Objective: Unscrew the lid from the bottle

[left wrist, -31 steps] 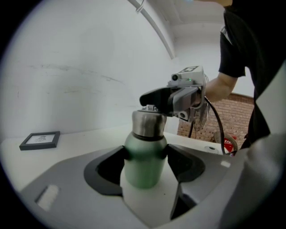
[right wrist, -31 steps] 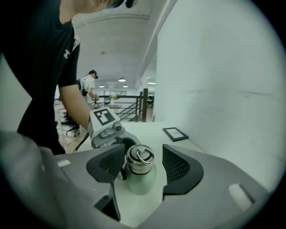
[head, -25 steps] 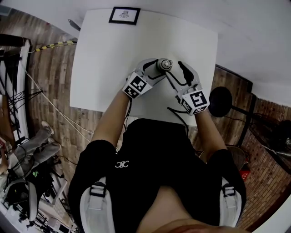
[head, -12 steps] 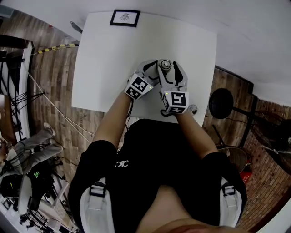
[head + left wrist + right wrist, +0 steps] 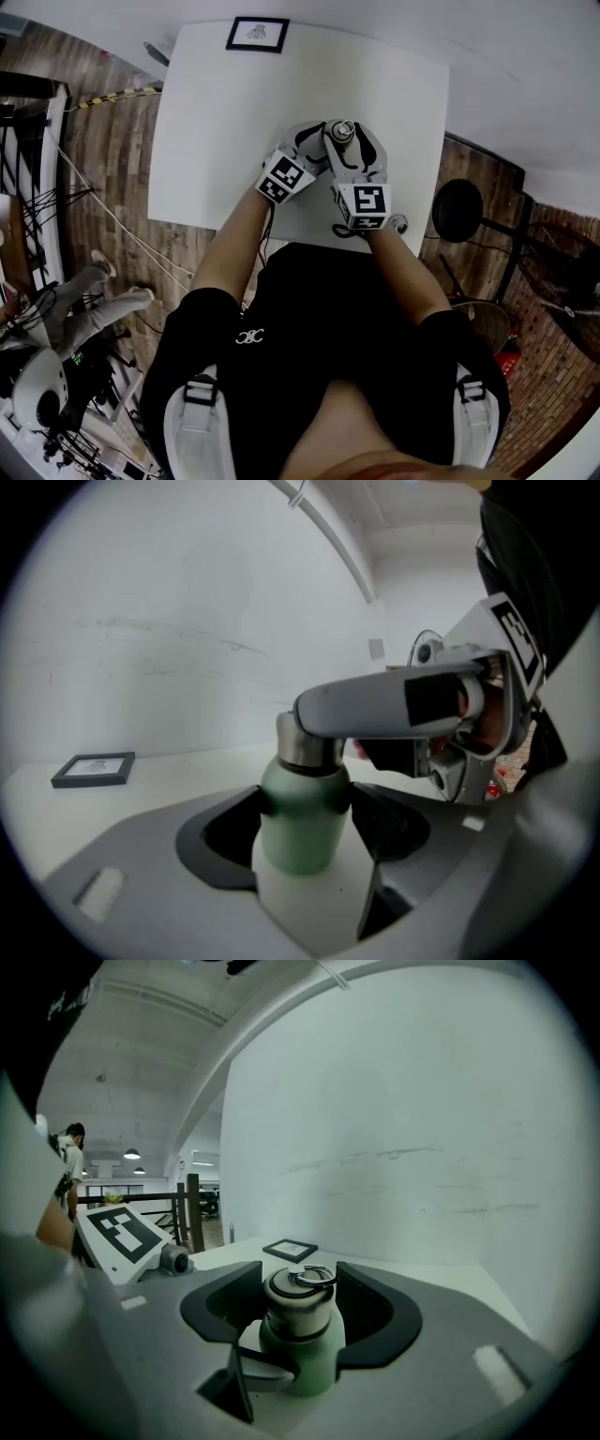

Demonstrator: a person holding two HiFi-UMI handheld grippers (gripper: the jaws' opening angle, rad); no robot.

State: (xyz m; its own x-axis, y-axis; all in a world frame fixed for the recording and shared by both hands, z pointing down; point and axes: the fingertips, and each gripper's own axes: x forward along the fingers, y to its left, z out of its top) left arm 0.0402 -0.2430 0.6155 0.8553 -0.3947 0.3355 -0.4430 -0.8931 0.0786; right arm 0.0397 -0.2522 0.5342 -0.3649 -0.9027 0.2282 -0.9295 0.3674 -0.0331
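Observation:
A pale green bottle [image 5: 300,846] with a steel lid [image 5: 296,1305] stands upright on the white table [image 5: 225,122]. In the head view the bottle [image 5: 339,131] sits near the table's front edge. My left gripper [image 5: 305,808] comes in from the left, its dark pads pressed on both sides of the green body. From the near side, my right gripper [image 5: 298,1299] is shut on the lid, one pad on each side. A metal ring [image 5: 314,1276] lies on top of the lid. One right finger [image 5: 375,710] crosses over the lid.
A small black picture frame [image 5: 257,33] lies at the table's far edge. A little round object [image 5: 400,223] sits at the near right corner. A black round stool [image 5: 455,211] stands right of the table. A person [image 5: 84,300] is on the floor at lower left.
My right gripper swung in from the bottle's right and closed round the lid. The left gripper and the bottle stayed in place.

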